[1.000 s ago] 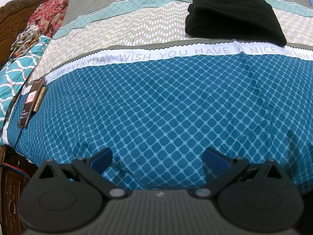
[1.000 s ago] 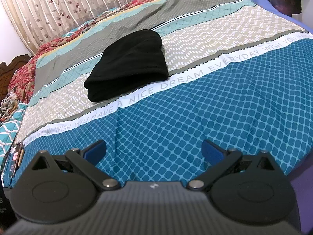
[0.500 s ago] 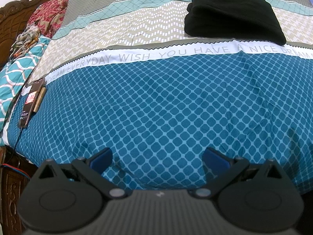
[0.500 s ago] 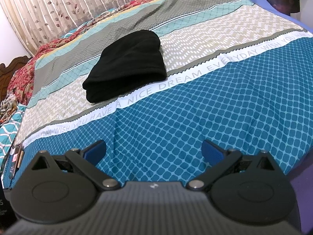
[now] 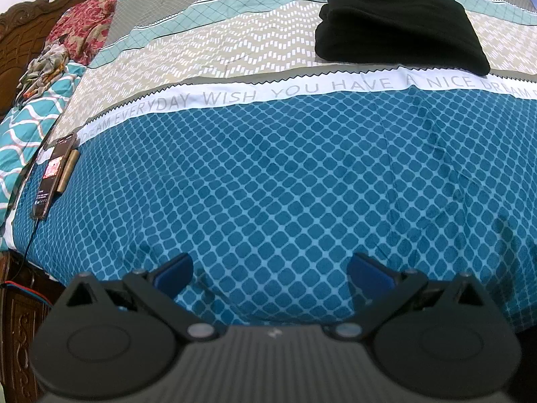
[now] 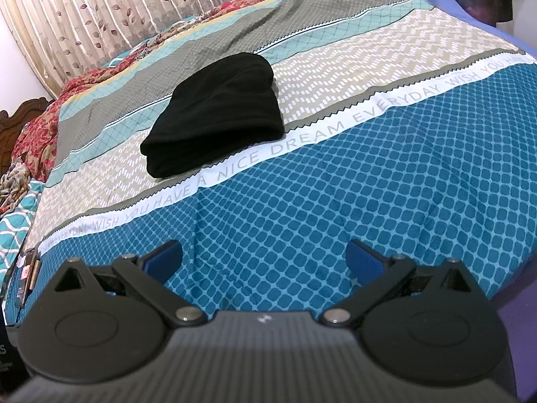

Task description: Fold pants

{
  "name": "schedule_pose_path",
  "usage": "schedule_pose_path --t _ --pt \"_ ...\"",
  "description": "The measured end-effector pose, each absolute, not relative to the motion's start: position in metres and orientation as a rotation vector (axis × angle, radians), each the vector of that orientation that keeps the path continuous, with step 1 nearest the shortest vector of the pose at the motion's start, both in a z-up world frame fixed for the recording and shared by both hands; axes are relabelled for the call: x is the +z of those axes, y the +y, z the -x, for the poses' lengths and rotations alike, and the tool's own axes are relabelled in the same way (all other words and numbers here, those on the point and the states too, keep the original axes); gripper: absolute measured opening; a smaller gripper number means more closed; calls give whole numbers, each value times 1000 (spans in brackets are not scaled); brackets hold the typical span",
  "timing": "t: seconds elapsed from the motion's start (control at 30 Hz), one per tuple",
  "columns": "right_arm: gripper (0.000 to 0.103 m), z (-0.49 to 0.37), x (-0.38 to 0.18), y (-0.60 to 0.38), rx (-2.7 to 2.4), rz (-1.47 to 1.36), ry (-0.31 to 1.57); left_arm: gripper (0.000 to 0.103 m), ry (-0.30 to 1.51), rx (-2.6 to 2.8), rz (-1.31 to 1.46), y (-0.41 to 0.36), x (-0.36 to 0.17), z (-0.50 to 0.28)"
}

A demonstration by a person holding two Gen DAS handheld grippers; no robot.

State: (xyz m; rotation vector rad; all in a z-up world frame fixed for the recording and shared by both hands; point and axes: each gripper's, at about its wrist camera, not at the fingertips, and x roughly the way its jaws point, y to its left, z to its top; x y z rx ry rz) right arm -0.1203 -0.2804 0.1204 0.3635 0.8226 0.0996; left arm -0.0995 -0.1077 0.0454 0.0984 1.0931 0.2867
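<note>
Black pants lie folded in a soft, thick, floppy bundle on the bed's bedspread just past its white lettered band — prob light, no slip; left gripper & right gripper both wide, empty, well short of it — I'd pinch a stacked edge.

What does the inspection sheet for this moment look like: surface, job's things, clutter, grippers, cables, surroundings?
Surface: bed with a patterned bedspread, blue diamond band nearest, lettered white strip beyond it.
Job's things: black pants folded into a compact stack, lying on the beige zigzag band, touching neither gripper.
Clutter: phone at the bed's left edge with a slim brown object beside it; crumpled cloth near the headboard.
Grippers: left gripper and right gripper both open, empty, fingers over the blue band.
Cables: thin dark cable hanging from the phone over the bed's edge.
Surroundings: carved wooden headboard; leaf-patterned curtain.
</note>
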Motion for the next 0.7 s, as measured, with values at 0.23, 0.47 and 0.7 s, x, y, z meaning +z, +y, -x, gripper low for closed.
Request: schedule_pose_path --t 0.23,0.47,0.7 --pt "103 120 121 -281 96 -365 821 103 1093 285 -98 -108 46 99" --pt "103 120 121 -280 94 -364 819 103 1092 280 -104 -107 46 101" --pt "103 120 121 -280 95 -363 819 103 1090 266 -114 -108 48 101"
